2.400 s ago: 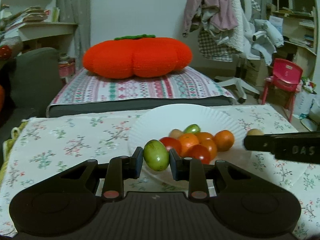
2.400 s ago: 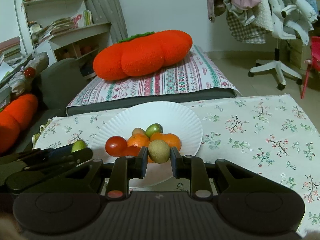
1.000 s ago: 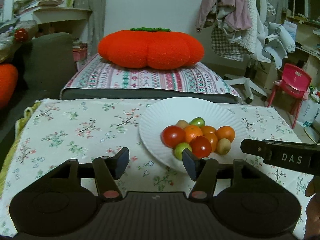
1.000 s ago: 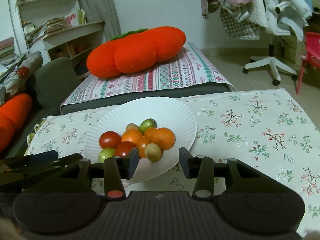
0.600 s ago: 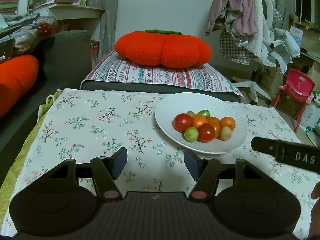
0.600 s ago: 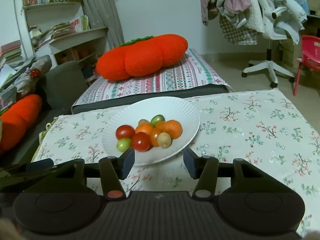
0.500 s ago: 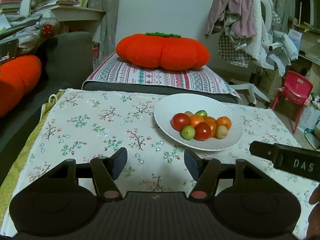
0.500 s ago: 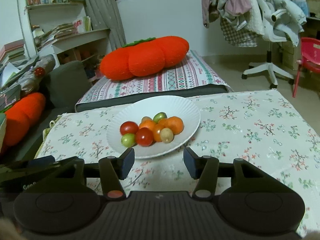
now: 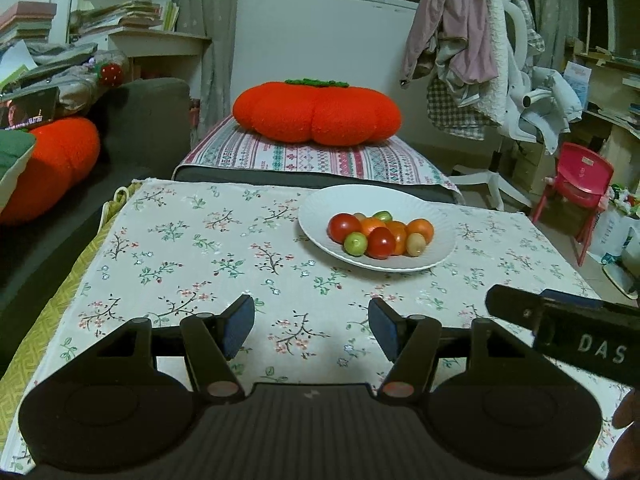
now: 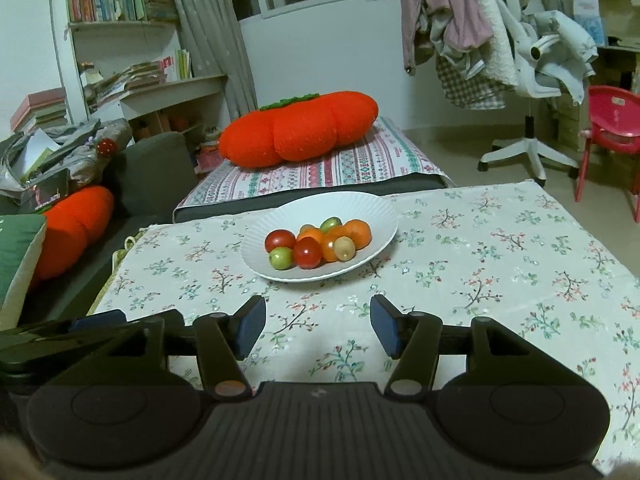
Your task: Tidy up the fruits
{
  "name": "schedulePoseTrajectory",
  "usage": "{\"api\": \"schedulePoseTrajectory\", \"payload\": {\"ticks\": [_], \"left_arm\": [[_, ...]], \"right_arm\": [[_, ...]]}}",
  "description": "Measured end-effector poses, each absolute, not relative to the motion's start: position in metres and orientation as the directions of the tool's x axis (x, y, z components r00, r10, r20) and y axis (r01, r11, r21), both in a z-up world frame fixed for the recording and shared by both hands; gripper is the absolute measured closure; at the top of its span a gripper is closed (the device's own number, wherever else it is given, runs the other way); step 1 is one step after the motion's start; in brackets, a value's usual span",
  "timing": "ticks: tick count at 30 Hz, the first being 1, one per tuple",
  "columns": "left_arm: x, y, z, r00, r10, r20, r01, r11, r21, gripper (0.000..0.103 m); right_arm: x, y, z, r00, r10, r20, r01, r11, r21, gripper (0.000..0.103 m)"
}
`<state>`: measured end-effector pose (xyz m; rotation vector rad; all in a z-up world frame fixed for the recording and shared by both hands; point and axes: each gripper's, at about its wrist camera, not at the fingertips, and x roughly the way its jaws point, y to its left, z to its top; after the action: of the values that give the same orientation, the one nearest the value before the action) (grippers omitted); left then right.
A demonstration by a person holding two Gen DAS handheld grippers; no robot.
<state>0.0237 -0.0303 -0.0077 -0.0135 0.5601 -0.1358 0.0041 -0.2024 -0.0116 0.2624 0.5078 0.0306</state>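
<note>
A white paper plate [image 9: 320, 208] stands on the floral tablecloth, also in the right wrist view [image 10: 372, 210]. It holds several small fruits in a cluster: red tomatoes [image 9: 343, 227], orange fruits [image 9: 420, 229], a green fruit [image 9: 355, 243] and a tan one [image 9: 416, 243]. The same cluster shows in the right wrist view [image 10: 308, 252]. My left gripper [image 9: 311, 326] is open and empty, well short of the plate. My right gripper [image 10: 318, 326] is open and empty, also short of the plate. The right gripper's side shows at the left wrist view's right edge [image 9: 560, 328].
A big orange pumpkin cushion [image 9: 316, 114] lies on a striped mattress behind the table. A grey sofa with another orange cushion [image 9: 52, 164] is at the left. A red child's chair [image 9: 580, 184] and a clothes-laden office chair [image 10: 516, 60] stand at the right.
Both grippers let go of their fruits onto the plate, opened, and drew back and up from the plate. The plate now looks smaller and farther away.
</note>
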Motion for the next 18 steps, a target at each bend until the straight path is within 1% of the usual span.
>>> {"api": "schedulePoseTrajectory", "payload": {"ticks": [7,10,18], "left_arm": [[0.0157,-0.0364,-0.0080,0.850,-0.119,-0.513,0.124,0.992,-0.025,0.045],[0.0161,-0.0378,-0.0094,0.852,-0.112,-0.511,0.122,0.992,-0.014,0.045],[0.0145,-0.0389,-0.0105,0.853,-0.104,-0.511,0.117,0.993,-0.008,0.040]], "right_arm": [[-0.0010,-0.1988,-0.0136,0.880,0.070,-0.470,0.042,0.974,0.224,0.046],[-0.0015,-0.2021,-0.0136,0.882,0.071,-0.466,0.049,0.969,0.241,0.044],[-0.0019,-0.2007,-0.0164,0.881,0.067,-0.468,0.045,0.974,0.224,0.042]]}}
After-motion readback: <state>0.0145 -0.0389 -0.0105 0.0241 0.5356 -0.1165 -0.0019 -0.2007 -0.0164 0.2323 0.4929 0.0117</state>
